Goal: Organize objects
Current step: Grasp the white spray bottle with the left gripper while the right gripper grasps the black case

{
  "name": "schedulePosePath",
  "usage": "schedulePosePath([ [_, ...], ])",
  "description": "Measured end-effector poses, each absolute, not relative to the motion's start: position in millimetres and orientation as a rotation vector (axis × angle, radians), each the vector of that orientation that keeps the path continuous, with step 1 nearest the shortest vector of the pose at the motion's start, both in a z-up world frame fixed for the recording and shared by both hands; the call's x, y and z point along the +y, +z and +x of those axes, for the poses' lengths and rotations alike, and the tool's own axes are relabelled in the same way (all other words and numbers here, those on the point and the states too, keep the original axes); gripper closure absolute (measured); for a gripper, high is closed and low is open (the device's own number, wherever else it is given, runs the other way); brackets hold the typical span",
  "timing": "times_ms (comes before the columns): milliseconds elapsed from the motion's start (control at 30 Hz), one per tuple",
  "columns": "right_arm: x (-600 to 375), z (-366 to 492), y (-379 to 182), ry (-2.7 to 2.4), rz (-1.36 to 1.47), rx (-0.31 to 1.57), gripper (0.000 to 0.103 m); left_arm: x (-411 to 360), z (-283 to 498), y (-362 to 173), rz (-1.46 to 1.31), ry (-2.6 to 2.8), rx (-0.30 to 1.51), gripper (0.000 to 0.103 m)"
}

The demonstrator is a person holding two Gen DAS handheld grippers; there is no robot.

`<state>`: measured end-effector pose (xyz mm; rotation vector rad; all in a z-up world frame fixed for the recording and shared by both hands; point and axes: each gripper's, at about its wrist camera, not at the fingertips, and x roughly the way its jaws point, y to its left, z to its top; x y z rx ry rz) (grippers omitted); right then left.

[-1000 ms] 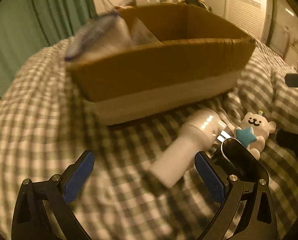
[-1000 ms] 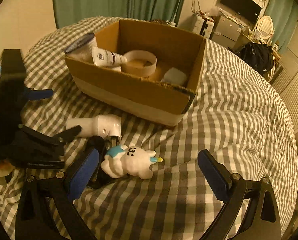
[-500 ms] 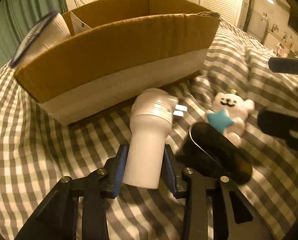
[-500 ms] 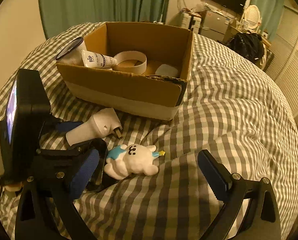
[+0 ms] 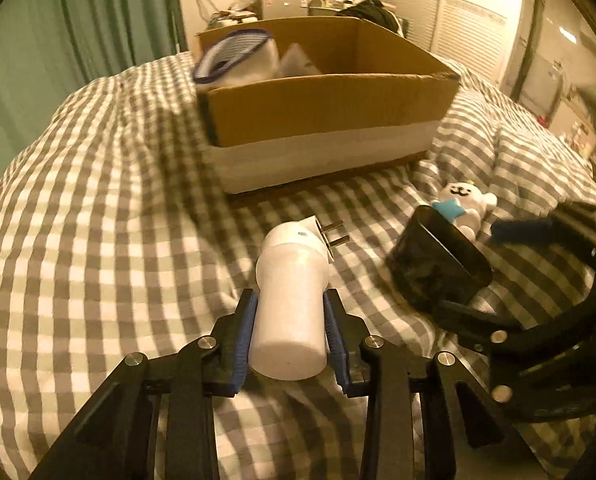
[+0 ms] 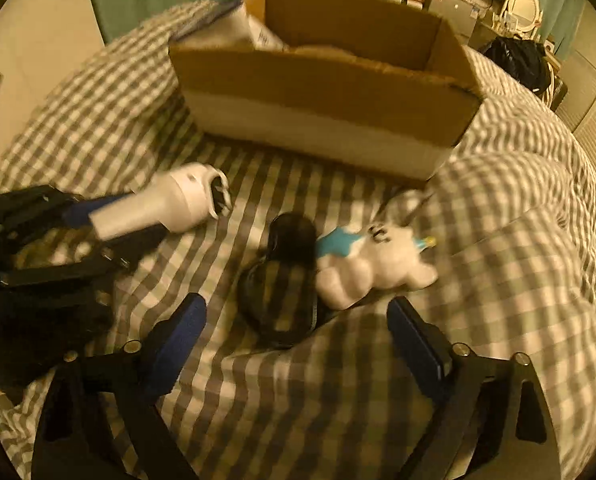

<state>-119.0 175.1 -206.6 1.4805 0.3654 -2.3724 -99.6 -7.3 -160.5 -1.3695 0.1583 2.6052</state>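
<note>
My left tongs (image 5: 289,320) have lifted the white plug (image 5: 291,292) off the bed (image 5: 97,200), pads clamped on its barrel, prongs toward the box (image 5: 322,120). My right tongs (image 6: 298,332) gape wide over the bear (image 6: 370,268) and black case (image 6: 281,296).

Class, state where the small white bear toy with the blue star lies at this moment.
The white bear toy lies on the checked bedspread before the cardboard box, touching a black object on its left, just ahead of the open right gripper.
</note>
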Motion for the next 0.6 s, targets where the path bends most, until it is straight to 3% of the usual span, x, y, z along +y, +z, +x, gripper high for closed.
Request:
schedulePosePath([
  [200,160.1,-120.3,-224.8,-2.321,1.528,0.414,0.036,-13.2,-119.9,-157.5,-1.374,2.608,0.071,0.069],
  [233,157.2,-121.1,-227.5,-2.318,1.532,0.424,0.048,-14.9,-118.4,-156.4,-1.374,2.609,0.066,0.069],
  [267,156.0,-121.7,-229.2,-2.313,1.535,0.422,0.052,-17.1,-116.6,-155.1,-1.372,2.613,0.062,0.069],
  [533,158.0,-117.2,-215.0,-2.365,1.470,0.373,0.057,-27.1,-101.4,-145.8,-1.400,2.665,0.080,0.069],
  [600,158.5,-113.5,-207.6,-2.379,1.438,0.362,0.076,-26.2,-97.2,-141.1,-1.386,2.681,0.069,0.070],
])
